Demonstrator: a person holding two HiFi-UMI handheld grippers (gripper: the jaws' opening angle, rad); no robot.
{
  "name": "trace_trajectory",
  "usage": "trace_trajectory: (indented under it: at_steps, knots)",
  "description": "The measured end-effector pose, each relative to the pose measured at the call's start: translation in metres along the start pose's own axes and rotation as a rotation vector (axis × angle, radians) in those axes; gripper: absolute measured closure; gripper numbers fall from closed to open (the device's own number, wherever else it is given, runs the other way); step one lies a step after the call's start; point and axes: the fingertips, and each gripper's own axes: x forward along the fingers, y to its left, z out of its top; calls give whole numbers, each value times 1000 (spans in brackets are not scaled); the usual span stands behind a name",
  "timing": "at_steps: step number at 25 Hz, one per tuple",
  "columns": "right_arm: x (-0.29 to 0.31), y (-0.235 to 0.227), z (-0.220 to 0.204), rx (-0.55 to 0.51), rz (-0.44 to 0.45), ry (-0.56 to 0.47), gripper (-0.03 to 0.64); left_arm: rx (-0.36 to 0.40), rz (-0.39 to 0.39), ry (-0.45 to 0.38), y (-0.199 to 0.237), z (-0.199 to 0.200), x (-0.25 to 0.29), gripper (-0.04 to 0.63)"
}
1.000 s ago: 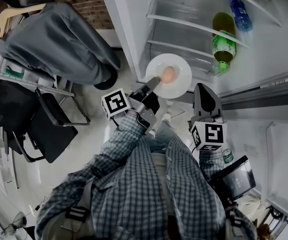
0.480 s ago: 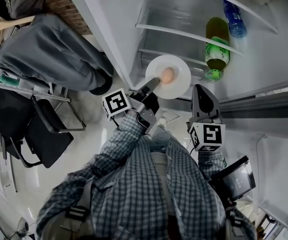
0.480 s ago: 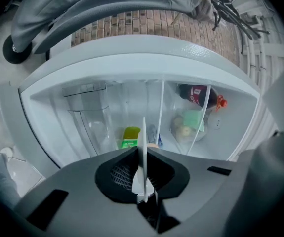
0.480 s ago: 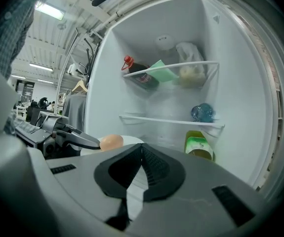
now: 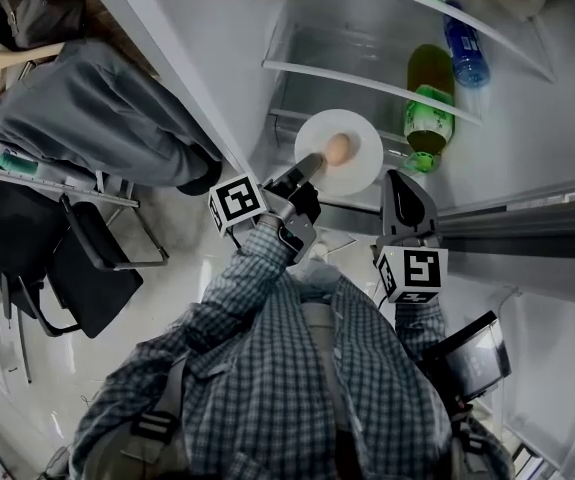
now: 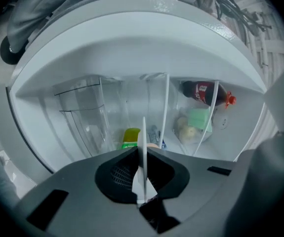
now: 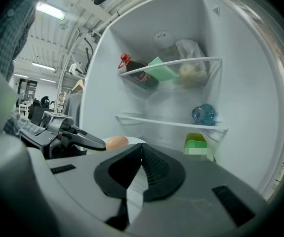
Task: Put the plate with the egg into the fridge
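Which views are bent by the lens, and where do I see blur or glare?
Left gripper view: strong fisheye bend, the fridge shelves curve, corners are black. Right gripper view: same bend, the checked sleeve is blurred, a ceiling lamp glares. Head view: milder bend, plate and egg sharp.

one plate (image 5: 363,164), one egg (image 5: 338,148), three bottles (image 7: 139,76) (image 7: 204,114) (image 7: 197,145)

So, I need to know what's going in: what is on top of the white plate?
One brown egg lies on the plate, beside the left gripper, shut on the rim. The plate under its jaws is covered.
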Motion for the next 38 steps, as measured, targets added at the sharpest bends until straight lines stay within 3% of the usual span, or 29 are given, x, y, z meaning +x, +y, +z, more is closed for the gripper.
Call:
trace_trajectory:
  at_steps: [24,38]
  knots:
    - [22,-16,-2,10,18,9,611,1,55,-4,27,15,51,569]
    - [36,-19,-12,18,40,39,611,-24,101,-49,50,26,67,569]
